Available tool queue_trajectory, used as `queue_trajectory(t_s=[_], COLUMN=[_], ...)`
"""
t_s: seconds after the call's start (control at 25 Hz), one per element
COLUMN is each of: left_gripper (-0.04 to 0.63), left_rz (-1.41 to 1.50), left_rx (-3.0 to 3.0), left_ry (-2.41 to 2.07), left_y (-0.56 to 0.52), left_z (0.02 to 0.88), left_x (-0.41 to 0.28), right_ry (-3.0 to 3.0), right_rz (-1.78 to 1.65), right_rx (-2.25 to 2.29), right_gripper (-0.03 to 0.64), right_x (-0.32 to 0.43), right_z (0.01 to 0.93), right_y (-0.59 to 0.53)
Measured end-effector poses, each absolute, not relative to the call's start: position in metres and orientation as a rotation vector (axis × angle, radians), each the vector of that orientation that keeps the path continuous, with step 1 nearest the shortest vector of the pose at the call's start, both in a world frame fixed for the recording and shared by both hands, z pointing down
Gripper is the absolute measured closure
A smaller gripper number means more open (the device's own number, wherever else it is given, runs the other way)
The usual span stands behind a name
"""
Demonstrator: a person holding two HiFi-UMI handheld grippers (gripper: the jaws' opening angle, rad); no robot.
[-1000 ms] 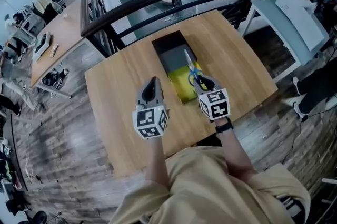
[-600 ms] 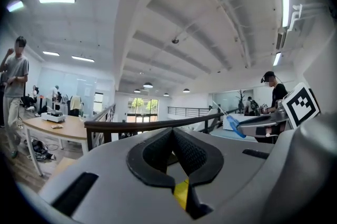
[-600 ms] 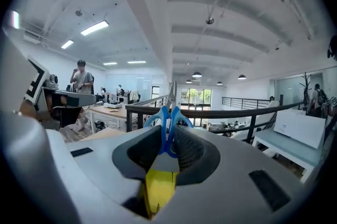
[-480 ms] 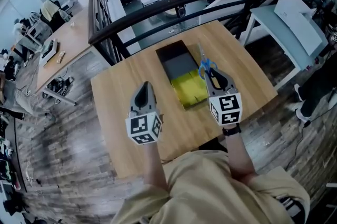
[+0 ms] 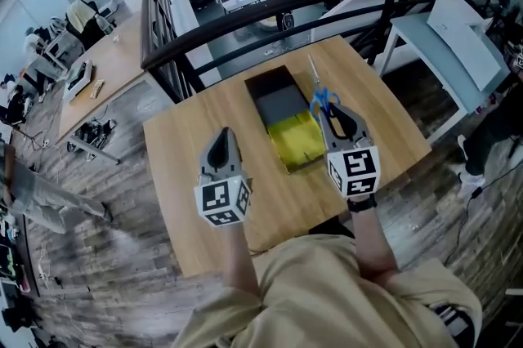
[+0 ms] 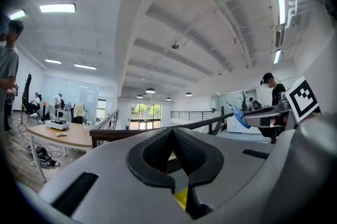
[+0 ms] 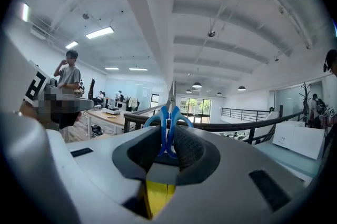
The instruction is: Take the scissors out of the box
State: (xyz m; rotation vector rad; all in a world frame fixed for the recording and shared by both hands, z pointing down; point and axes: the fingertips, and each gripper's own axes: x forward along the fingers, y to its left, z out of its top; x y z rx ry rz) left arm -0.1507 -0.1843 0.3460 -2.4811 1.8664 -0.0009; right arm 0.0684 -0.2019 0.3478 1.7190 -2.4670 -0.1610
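The left hand-held gripper [image 5: 221,140] is held level above the left half of the desk [image 5: 176,150], its jaws closed together with nothing between them. At the centre of the desk lies the open box [image 5: 276,97], dark at its far end and yellow at its near end. Immediately right of it, the right hand-held gripper [image 5: 333,119] is held level and clamps the blue handles of the scissors [image 5: 320,99]. The scissors are outside the box. In the head view they appear over its right edge, blades together and pointing away from the person [image 5: 327,289].
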Motion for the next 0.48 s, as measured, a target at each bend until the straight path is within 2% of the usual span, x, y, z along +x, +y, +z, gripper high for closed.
queue_trajectory(t_s=[0.48], left_gripper=[0.591], left_rz=[0.051], left_rx=[-2.492], left_ry=[1.891], left_y=[-0.205], left_z=[0.353], left_x=[-0.161], right_ry=[-2.459], right_rz=[-0.16], right_rx=[1.675], right_gripper=[0.54], right_x=[0.055], right_z=[0.358], right_y=[-0.223])
